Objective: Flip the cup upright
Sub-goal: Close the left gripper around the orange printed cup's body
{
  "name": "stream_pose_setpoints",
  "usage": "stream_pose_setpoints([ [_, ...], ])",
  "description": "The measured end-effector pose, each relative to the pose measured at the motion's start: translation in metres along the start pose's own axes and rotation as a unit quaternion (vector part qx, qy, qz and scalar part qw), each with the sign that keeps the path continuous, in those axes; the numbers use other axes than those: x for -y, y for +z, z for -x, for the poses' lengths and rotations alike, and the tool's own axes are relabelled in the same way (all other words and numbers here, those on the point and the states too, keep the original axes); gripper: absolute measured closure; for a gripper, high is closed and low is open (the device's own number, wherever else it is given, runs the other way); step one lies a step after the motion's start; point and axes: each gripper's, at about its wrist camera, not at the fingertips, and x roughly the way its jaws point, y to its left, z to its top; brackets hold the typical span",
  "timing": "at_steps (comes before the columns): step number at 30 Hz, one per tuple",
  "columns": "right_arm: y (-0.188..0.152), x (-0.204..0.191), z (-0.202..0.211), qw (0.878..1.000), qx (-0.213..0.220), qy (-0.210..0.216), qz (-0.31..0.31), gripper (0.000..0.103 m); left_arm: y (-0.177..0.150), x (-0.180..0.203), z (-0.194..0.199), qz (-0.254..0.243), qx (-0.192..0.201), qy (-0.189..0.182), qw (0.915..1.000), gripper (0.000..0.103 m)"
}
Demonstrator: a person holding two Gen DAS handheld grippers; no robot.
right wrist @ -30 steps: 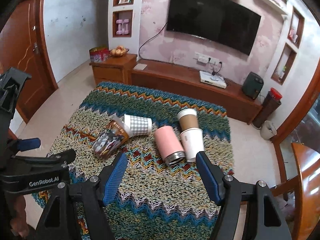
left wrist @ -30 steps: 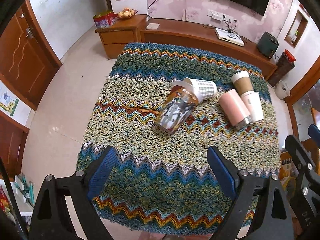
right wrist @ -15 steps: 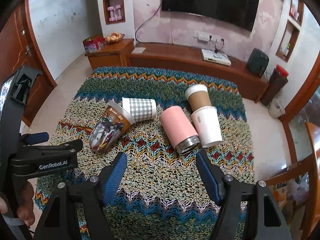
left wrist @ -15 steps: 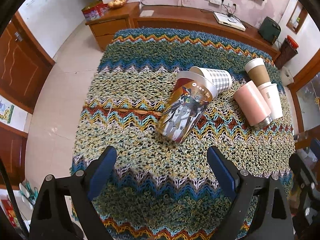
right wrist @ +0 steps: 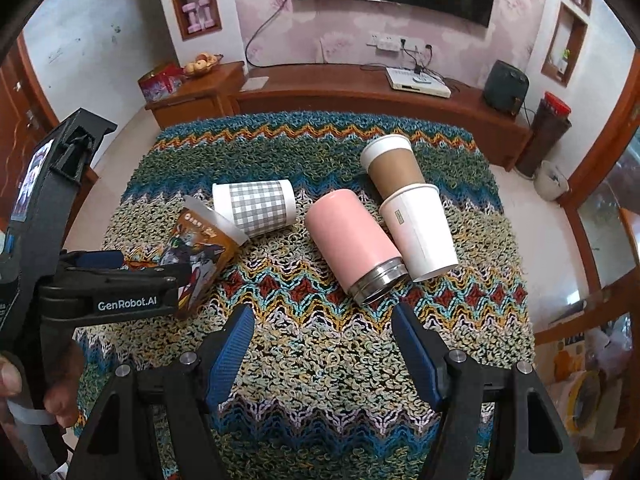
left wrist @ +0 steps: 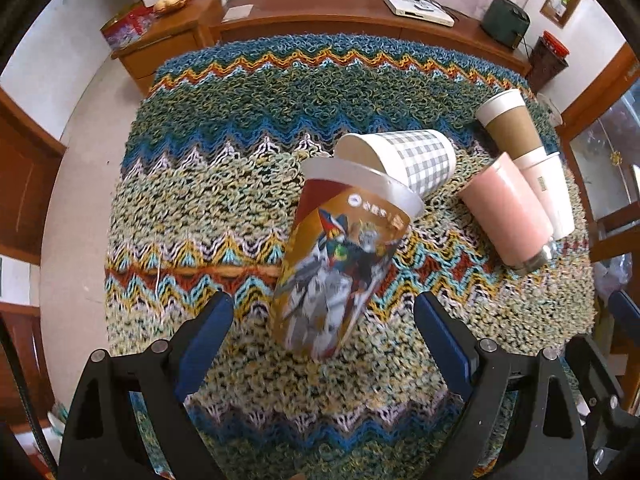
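The robot-print paper cup is seen lying on its side near the counter's left edge, framed between the spread fingers of the left tool. The right tool is held spread over the front edge, pinching nothing.

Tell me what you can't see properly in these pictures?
- Orange paper cup with robot picture: in the right wrist view the left tool covers its base; in the left wrist view its print is blurred.
- White paper cup: in the left wrist view the pink metal tumbler hides most of it.
- Small label on the white paper cup: too small to read.
- Grey checked paper cup: its inside is not visible.
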Motion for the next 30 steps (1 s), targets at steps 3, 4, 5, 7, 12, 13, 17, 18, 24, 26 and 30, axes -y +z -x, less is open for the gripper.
stream_pose_setpoints([
  [3, 0.001, 0.0, -0.009, 1.0, -0.008, 0.002, -0.01, 0.031, 0.008, 0.001, -0.014, -0.011, -0.017, -0.004, 0.9998, 0.01],
  [4, 0.001, 0.0, -0.012, 1.0, -0.012, 0.001, -0.013, 0.031, 0.011, 0.0, -0.02, -0.012, -0.025, -0.009, 0.9996, 0.01],
  [5, 0.001, 0.0, -0.014, 1.0, -0.014, 0.001, -0.015, 0.031, 0.013, 0.0, -0.024, -0.013, -0.032, -0.011, 0.9994, 0.01],
  [7, 0.001, 0.001, -0.019, 1.0, -0.018, 0.0, -0.021, 0.031, 0.018, -0.002, -0.032, -0.013, -0.042, -0.012, 0.999, 0.01],
  [12, 0.002, 0.002, -0.026, 0.999, -0.028, 0.0, -0.034, 0.031, 0.027, -0.005, -0.044, -0.014, -0.054, -0.019, 0.9983, 0.01],
  [13, 0.003, 0.002, -0.026, 0.999, -0.029, -0.002, -0.035, 0.031, 0.029, -0.005, -0.046, -0.015, -0.056, -0.021, 0.9981, 0.01],
  [17, 0.005, 0.002, -0.025, 0.999, -0.027, -0.007, -0.039, 0.031, 0.033, -0.008, -0.052, -0.019, -0.062, -0.028, 0.9975, 0.014],
  [18, 0.005, 0.002, -0.025, 0.999, -0.026, -0.007, -0.041, 0.031, 0.038, -0.003, -0.058, -0.021, -0.064, -0.028, 0.9973, 0.016],
  [24, 0.005, 0.004, -0.021, 0.998, -0.024, -0.014, -0.053, 0.031, 0.041, 0.007, -0.074, -0.034, -0.07, -0.032, 0.9964, 0.024],
  [26, 0.005, 0.004, -0.019, 0.998, -0.024, -0.017, -0.055, 0.031, 0.039, 0.01, -0.074, -0.038, -0.069, -0.032, 0.9964, 0.024],
  [30, 0.003, 0.005, -0.016, 0.998, -0.024, -0.019, -0.061, 0.031, 0.036, 0.014, -0.074, -0.047, -0.065, -0.032, 0.9963, 0.025],
])
